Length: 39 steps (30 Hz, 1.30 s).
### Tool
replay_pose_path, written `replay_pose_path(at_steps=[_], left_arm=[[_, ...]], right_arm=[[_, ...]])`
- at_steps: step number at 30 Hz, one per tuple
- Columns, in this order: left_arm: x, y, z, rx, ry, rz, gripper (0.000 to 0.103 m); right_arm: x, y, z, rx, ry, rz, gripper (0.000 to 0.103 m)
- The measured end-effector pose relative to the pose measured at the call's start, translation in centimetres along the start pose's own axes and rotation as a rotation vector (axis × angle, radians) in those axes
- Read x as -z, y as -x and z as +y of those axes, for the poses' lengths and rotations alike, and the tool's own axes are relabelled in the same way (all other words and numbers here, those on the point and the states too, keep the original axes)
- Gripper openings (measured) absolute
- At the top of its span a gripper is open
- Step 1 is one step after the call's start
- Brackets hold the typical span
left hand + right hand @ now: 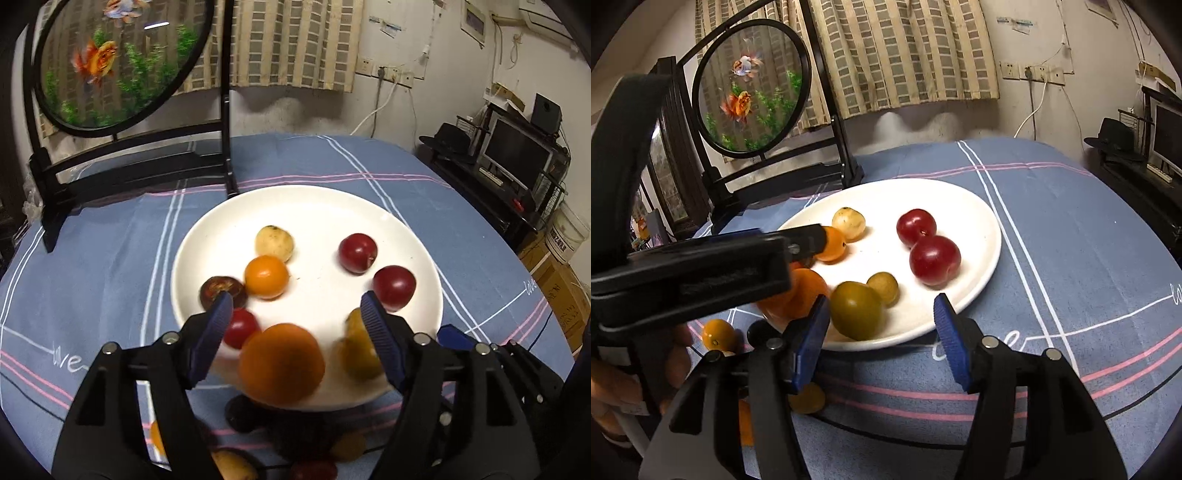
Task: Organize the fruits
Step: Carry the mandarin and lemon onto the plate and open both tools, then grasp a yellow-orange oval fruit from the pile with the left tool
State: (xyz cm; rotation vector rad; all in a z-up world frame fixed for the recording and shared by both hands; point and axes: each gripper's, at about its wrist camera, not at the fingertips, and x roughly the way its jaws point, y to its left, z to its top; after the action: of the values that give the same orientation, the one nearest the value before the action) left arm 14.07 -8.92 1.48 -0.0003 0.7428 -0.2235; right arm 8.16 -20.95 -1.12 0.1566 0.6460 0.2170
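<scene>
A white plate (pixel 314 206) holds several fruits: a pale loquat (pixel 274 243), a small orange fruit (pixel 266 277), two red plums (pixel 357 253), a dark fruit (pixel 221 290), a small red fruit (pixel 240 328), a large orange (pixel 281 363) and yellow-green fruits (pixel 356 350). My left gripper (pixel 297 314) is open, its jaws wide around the large orange at the plate's near edge, not touching it. In the right wrist view the plate (pixel 960 199) shows with the olive fruit (pixel 856 310). My right gripper (pixel 881 314) is open and empty at the plate's near rim.
A black-framed round goldfish screen (pixel 118 66) stands at the table's back left. Loose fruits lie on the blue checked cloth near me, among them a small orange one (pixel 718 335) and a yellow one (pixel 809 398). A dark stand with a monitor (pixel 517 158) is at the right.
</scene>
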Motion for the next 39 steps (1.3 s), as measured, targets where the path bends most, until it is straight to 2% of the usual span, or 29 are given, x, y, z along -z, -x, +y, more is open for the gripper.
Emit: replay_pose_path(at_steps=[5, 14, 20, 25, 26, 29, 31, 34, 39], left_arm=[[0.9, 1.7, 2.3, 0.0, 0.078, -0.005, 0.081], [2.0, 4.7, 5.0, -0.024, 0.132, -0.04, 0.083], [2.9, 4.7, 5.1, -0.057, 0.096, 0.022, 0.084], [4.1, 4.3, 3.4, -0.047, 0.015, 0.075, 0.084], [4.1, 3.8, 2.9, -0.065, -0.01, 0.079, 0.084], [3.8, 2.3, 2.1, -0.127, -0.055, 0.087, 0.086], [3.2, 1.3, 2.3, -0.12, -0.064, 0.094, 0.087], [2.1, 1.2, 2.9, -0.204, -0.049, 0.058, 0.085], [1.5, 2.0, 4.0, -0.176, -0.016, 0.036, 0.085]], right_arm=[[0.1, 0.1, -0.1, 0.014, -0.005, 0.008, 0.058], [0.1, 1.0, -0.3, 0.016, -0.015, -0.01, 0.06], [0.0, 1.5, -0.3, 0.019, -0.011, -0.027, 0.06], [0.0, 1.4, -0.2, 0.015, -0.012, -0.025, 0.06], [0.0, 1.5, -0.3, 0.013, -0.014, -0.022, 0.06], [0.0, 1.6, -0.3, 0.011, -0.015, -0.022, 0.06], [-0.1, 1.7, -0.3, 0.01, -0.016, -0.027, 0.06], [-0.1, 1.8, -0.3, 0.003, -0.017, -0.03, 0.06], [-0.2, 1.8, -0.2, -0.008, -0.021, -0.029, 0.06]])
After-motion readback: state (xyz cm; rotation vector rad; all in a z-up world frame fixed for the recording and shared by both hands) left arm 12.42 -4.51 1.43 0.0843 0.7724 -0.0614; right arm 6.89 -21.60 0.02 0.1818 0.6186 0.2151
